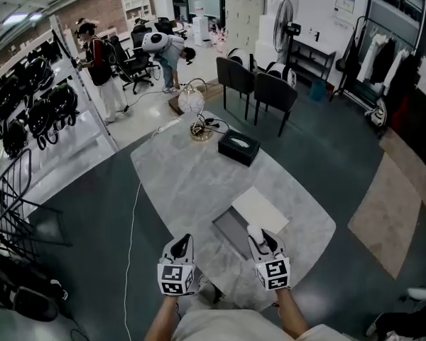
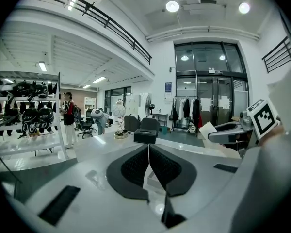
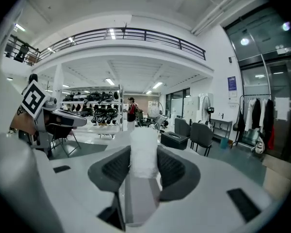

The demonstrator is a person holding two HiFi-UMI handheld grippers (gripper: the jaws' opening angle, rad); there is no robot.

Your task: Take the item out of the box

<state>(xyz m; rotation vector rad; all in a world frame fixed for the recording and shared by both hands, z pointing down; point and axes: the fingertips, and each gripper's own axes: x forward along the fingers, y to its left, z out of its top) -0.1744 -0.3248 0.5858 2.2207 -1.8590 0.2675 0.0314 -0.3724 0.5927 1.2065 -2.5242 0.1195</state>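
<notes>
A shallow dark grey box (image 1: pixel 231 231) lies open near the table's front edge, and its white lid (image 1: pixel 260 209) rests just behind it. My right gripper (image 1: pixel 257 234) hovers over the box's right side, shut on a white, foam-like item (image 3: pixel 144 154) that stands up between the jaws. That item (image 1: pixel 254 228) shows as a small white tip in the head view. My left gripper (image 1: pixel 184 241) is to the left of the box, jaws pressed together with nothing in them (image 2: pixel 148 166). The box's inside is mostly hidden by the right gripper.
On the grey marble table (image 1: pixel 184 183), a black tissue box (image 1: pixel 238 147) sits at the far end and a globe lamp (image 1: pixel 192 103) behind it. A white cable (image 1: pixel 133 219) runs off the left edge. Two dark chairs (image 1: pixel 259 87) stand beyond the table. People stand far back left.
</notes>
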